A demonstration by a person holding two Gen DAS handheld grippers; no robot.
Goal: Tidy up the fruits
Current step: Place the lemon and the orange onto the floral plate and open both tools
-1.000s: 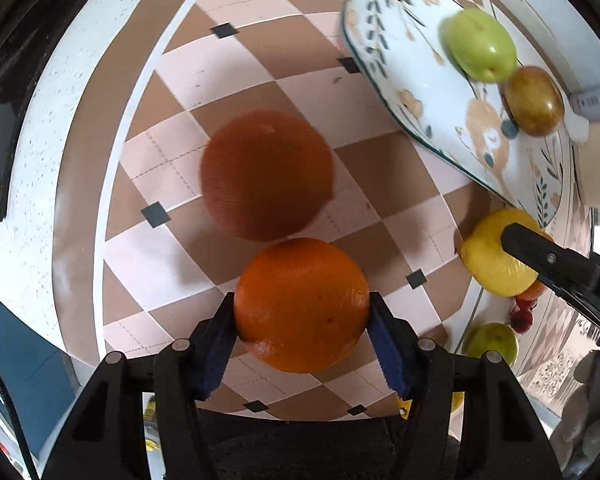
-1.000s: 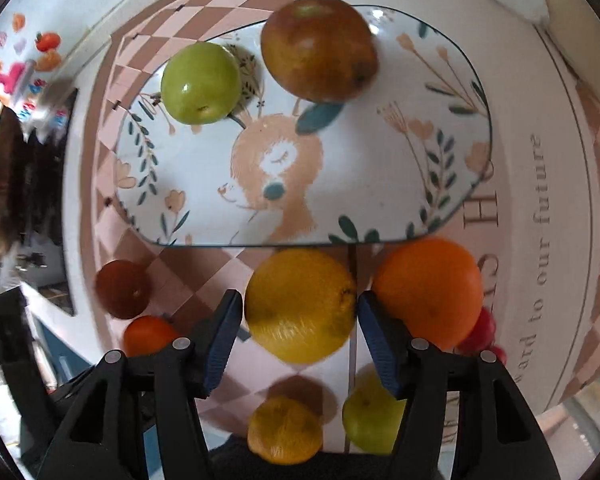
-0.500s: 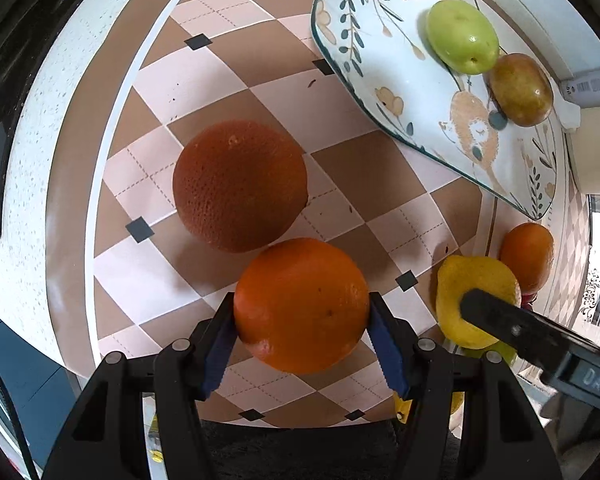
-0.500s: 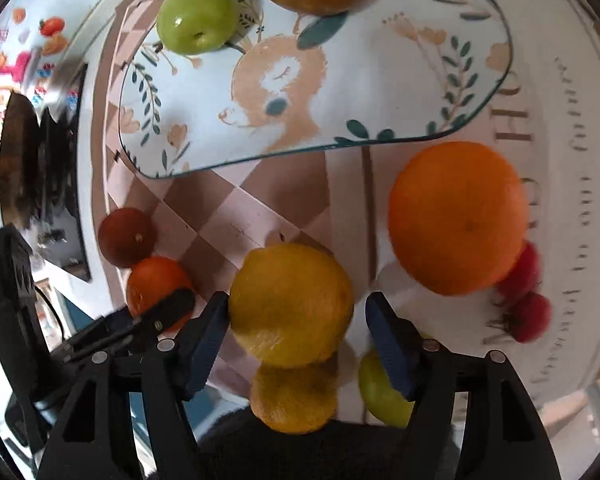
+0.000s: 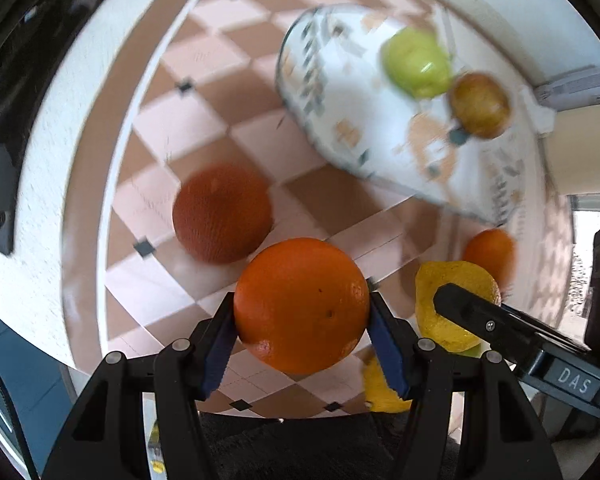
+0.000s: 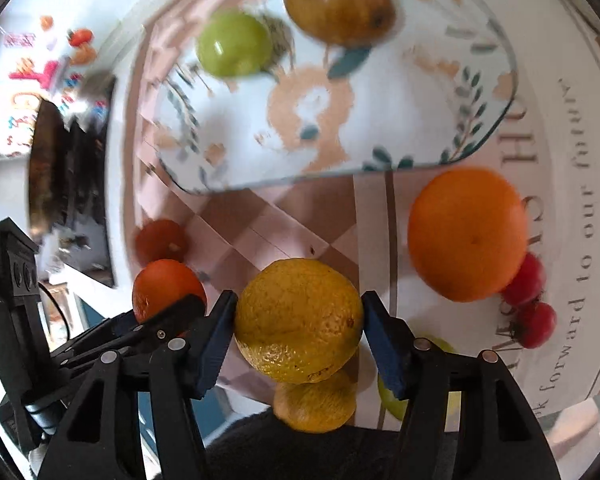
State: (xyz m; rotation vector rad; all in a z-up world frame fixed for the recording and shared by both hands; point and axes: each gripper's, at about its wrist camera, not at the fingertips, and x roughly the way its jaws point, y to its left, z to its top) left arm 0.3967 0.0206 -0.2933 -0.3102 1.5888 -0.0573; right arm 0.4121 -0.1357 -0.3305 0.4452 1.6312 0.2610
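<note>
My left gripper [image 5: 302, 338] is shut on a bright orange [image 5: 302, 306], held above the checkered mat. My right gripper [image 6: 298, 334] is shut on a yellow lemon [image 6: 298, 320], held above the counter; the lemon also shows in the left wrist view [image 5: 440, 320]. The white patterned plate [image 6: 380, 120] lies ahead of both grippers and holds a green apple [image 6: 234, 44] and a brown pear [image 6: 338, 2]. In the left wrist view the plate [image 5: 340, 92] is at the upper right.
A dark reddish orange [image 5: 222, 212] lies on the mat left of my left gripper. A large orange [image 6: 466, 234], red cherry tomatoes [image 6: 534, 308], a second lemon [image 6: 314, 408] and a green fruit [image 6: 392, 400] lie near the right gripper. A stove [image 6: 64, 168] is at left.
Both grippers have drawn back slightly and shifted with their fruits; the plate sits farther off in the left view. The right gripper now grips the lemon tightly.
</note>
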